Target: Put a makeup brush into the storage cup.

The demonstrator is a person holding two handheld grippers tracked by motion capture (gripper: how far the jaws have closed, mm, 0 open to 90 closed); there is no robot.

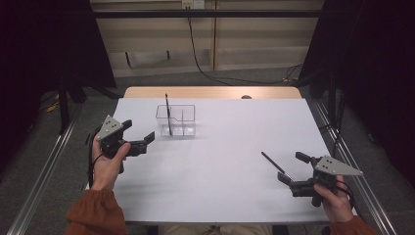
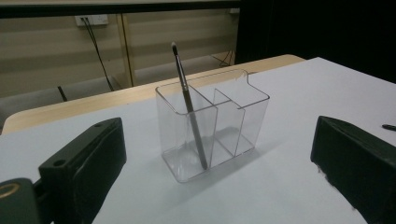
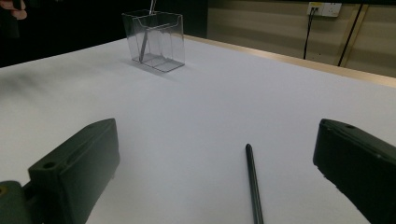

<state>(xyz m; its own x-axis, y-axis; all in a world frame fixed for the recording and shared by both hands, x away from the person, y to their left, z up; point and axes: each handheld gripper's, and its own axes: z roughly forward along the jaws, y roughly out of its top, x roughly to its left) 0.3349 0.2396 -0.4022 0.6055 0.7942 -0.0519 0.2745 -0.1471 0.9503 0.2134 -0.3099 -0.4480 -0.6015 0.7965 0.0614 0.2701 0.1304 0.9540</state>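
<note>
No legible text, label, brand, number or sign was found on the clear organiser, on the brush standing in it, or on the white table beneath the organiser.

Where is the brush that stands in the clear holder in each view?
High view: the brush stands left of centre, in the clear holder's left compartment.
Left gripper view: centre, leaning, tip up.
Right gripper view: top left, inside the holder.
Shared landmark: the clear holder on the white table.
</note>
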